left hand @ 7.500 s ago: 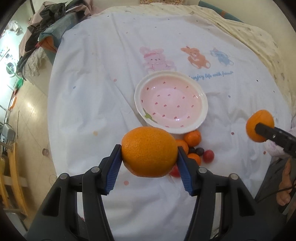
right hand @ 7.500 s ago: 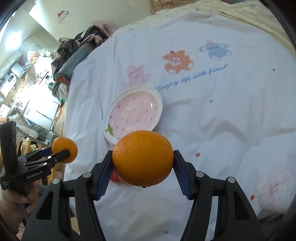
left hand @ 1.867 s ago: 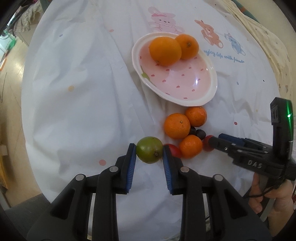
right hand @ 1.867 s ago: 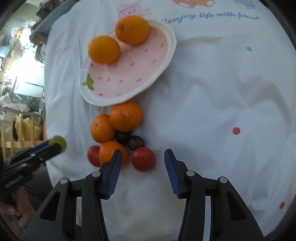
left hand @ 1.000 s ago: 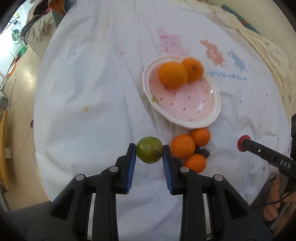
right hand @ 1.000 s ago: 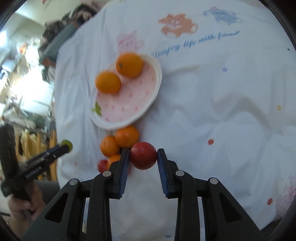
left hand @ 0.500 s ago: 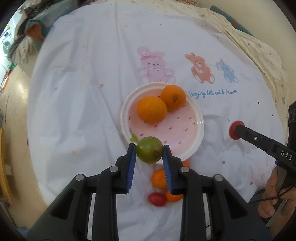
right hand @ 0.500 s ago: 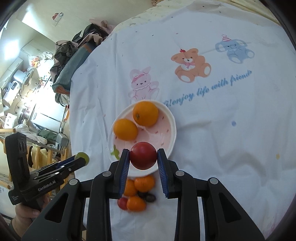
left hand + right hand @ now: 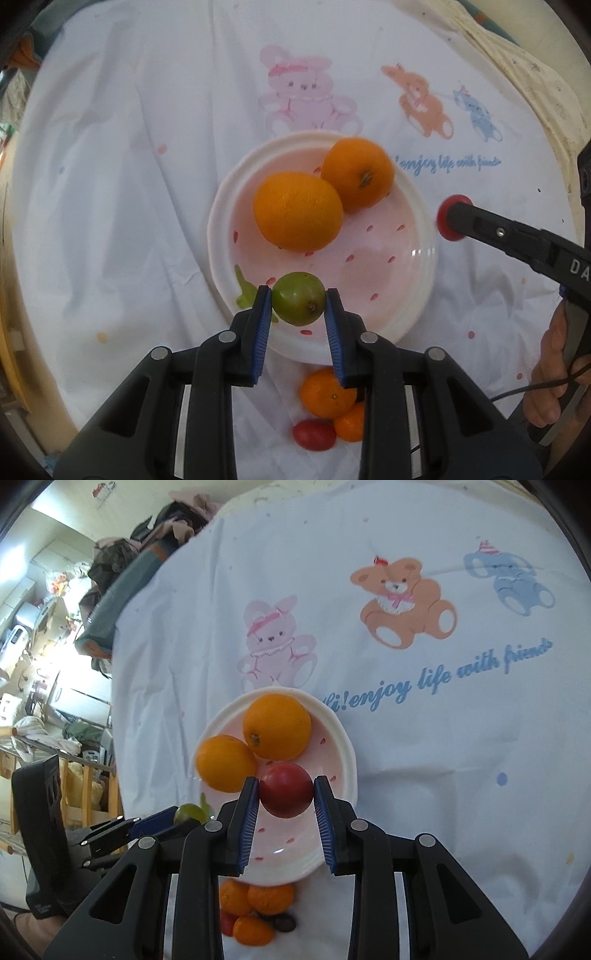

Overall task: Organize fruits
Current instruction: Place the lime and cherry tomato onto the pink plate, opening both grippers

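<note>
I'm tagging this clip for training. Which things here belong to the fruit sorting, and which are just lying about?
Part of the job:
plate holding two oranges
green fruit in the left gripper
red fruit in the right gripper
small fruits waiting beside the plate

Just lying about:
printed cloth
clothes pile

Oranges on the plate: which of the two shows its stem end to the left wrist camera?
The orange at the plate's far right; its dark stem scar faces the camera. The larger orange beside it shows only plain peel.
</note>
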A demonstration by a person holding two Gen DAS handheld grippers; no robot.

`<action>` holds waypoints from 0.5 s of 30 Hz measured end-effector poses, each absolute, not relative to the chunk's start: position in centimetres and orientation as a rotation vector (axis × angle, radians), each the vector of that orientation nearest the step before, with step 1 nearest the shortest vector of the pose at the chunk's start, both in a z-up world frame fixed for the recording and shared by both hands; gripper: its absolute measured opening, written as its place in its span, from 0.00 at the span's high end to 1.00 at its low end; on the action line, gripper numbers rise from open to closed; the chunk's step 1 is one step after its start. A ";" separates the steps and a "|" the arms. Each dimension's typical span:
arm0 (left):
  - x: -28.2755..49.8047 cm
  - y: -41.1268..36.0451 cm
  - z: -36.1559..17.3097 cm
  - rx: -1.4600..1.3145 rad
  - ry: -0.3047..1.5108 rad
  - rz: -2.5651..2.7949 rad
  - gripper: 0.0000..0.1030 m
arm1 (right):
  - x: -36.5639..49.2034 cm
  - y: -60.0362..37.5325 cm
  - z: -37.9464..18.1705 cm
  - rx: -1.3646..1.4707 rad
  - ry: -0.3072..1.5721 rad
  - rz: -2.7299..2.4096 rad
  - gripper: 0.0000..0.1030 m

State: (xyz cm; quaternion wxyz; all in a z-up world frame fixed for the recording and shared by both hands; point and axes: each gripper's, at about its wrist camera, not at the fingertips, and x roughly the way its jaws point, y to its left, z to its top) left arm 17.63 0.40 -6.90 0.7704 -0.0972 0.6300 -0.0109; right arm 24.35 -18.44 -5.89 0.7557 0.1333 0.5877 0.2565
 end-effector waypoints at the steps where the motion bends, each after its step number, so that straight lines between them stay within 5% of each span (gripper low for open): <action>1: 17.7 0.4 -7.4 -0.218 1.375 -0.027 0.76 | 24.5 -18.2 -6.4 0.283 1.293 0.559 0.69; 15: 18.7 0.1 -10.0 -0.200 1.408 -0.037 0.76 | 25.2 -17.8 -10.1 0.288 1.368 0.544 0.69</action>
